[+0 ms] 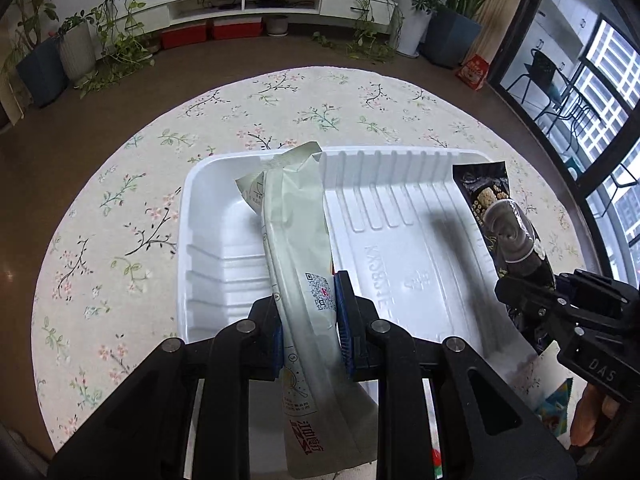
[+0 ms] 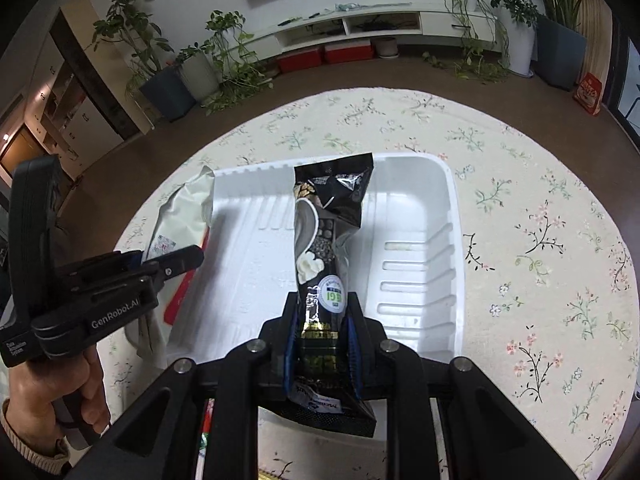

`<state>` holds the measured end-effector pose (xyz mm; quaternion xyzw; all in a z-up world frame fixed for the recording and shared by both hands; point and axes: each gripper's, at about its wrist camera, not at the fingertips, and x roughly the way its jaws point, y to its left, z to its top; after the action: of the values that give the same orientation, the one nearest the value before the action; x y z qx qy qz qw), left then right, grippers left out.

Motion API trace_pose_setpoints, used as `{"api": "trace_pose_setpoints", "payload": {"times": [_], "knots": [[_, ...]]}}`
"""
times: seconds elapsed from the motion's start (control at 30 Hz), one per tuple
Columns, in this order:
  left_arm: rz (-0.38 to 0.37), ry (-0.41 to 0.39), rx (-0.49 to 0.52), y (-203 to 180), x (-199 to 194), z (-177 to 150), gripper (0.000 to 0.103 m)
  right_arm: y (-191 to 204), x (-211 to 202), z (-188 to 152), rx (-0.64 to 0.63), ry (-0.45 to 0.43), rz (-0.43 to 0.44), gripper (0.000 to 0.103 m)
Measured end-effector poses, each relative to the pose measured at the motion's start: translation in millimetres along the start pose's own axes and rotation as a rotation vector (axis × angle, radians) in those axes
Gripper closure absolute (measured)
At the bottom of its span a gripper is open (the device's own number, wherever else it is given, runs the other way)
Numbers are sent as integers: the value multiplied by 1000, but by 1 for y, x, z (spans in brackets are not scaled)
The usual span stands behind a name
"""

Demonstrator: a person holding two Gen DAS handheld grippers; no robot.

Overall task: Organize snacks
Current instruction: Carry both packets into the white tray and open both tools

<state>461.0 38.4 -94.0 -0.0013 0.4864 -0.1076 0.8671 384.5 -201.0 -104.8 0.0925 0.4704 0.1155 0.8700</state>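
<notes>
My left gripper (image 1: 310,322) is shut on a long pale green snack packet (image 1: 296,240), held above the left half of a white foam tray (image 1: 400,240). Its blue pads (image 1: 343,300) press the packet's sides. My right gripper (image 2: 322,344) is shut on a long black snack packet (image 2: 324,248), which hangs over the middle of the same white foam tray (image 2: 420,216). In the left wrist view the black packet (image 1: 496,220) and the right gripper (image 1: 532,300) show at the tray's right edge. In the right wrist view the green packet (image 2: 180,216) and the left gripper (image 2: 176,262) show at the left.
The tray sits on a round table with a flowered cloth (image 1: 120,208). A person's hand (image 2: 60,384) holds the left gripper's handle. Other colourful snack wrappers (image 1: 556,404) lie near the tray's front right corner. Potted plants (image 2: 168,76) and a low white shelf (image 1: 248,4) stand far behind.
</notes>
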Motion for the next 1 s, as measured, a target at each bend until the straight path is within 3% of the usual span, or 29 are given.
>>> {"api": "trace_pose_setpoints", "payload": {"times": [0.27, 0.47, 0.67, 0.8, 0.87, 0.97, 1.0], "knots": [[18, 10, -11, 2, 38, 10, 83, -8, 22, 3, -13, 38, -34, 79], [50, 22, 16, -12, 40, -1, 83, -14, 26, 0, -7, 40, -44, 79], [37, 14, -19, -7, 43, -2, 83, -20, 24, -1, -26, 42, -61, 73], [28, 11, -19, -8, 42, -2, 81, -23, 22, -3, -16, 42, -61, 61], [30, 1, -22, -10, 33, -3, 79, -24, 20, -2, -11, 39, -53, 60], [33, -20, -16, -11, 24, -5, 73, -23, 11, -2, -23, 22, -48, 53], [35, -27, -9, -14, 15, -8, 65, -22, 6, -2, -31, 14, -56, 48]]}}
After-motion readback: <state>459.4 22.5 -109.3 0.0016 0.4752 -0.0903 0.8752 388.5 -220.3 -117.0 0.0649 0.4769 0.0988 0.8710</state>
